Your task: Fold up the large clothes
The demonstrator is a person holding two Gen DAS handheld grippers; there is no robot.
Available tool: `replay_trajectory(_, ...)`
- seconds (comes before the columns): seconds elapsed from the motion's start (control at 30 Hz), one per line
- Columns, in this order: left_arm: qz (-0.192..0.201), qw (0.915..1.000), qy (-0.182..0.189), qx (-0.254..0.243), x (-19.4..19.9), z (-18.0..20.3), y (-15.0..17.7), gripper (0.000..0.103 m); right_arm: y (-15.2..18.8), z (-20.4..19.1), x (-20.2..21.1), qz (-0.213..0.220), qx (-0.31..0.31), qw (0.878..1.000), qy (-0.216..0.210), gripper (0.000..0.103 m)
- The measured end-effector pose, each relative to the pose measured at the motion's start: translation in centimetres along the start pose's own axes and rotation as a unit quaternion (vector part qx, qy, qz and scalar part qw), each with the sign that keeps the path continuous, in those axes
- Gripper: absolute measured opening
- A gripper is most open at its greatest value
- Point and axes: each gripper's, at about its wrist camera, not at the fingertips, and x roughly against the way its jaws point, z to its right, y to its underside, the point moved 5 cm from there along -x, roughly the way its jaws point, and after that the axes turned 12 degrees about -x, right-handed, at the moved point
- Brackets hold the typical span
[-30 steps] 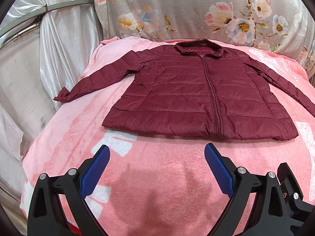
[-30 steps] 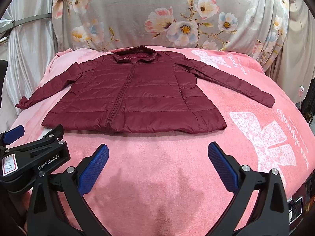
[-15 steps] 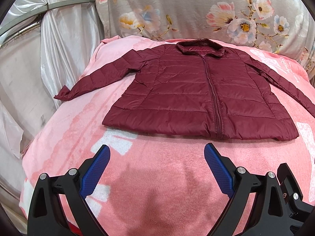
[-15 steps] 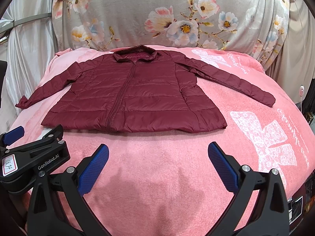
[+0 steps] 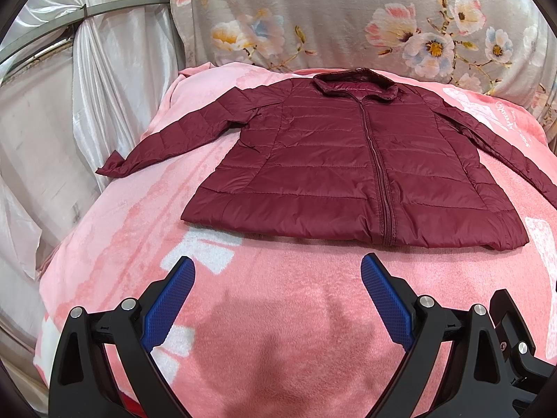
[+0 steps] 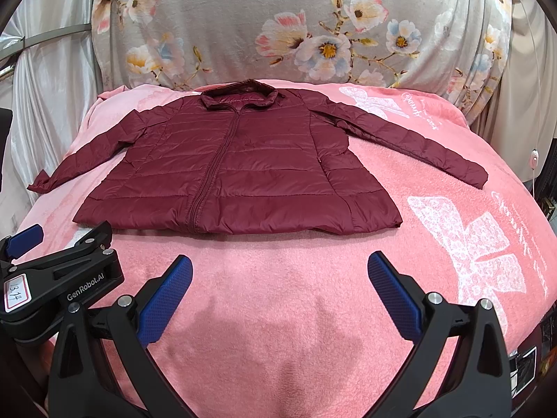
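Observation:
A maroon quilted jacket (image 5: 330, 160) lies flat and zipped on a pink blanket, collar at the far side, both sleeves spread out. It also shows in the right wrist view (image 6: 240, 174). My left gripper (image 5: 278, 271) is open and empty, hovering over the blanket just short of the hem. My right gripper (image 6: 280, 271) is open and empty, also short of the hem. The left gripper's body (image 6: 59, 278) shows at the left of the right wrist view.
The pink blanket (image 6: 470, 244) covers a rounded bed with white printed bows. A floral grey cloth (image 6: 313, 35) hangs behind. White satin drapes (image 5: 87, 87) hang at the left, past the bed's edge. A cable with a small white piece (image 6: 532, 160) hangs at the right.
The left wrist view shifted slightly, so the jacket sits a little lower in it. Both grippers stay open, and the right has hardly moved.

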Motion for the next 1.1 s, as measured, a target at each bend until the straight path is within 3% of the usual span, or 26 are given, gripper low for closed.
replay_trajectory(1.1,0.000,1.0000,0.001,0.001,-0.13,-0.12,0.27,0.092,-0.16,0.03,-0.03,-0.001,-0.001,1.000,0.000,0.098)
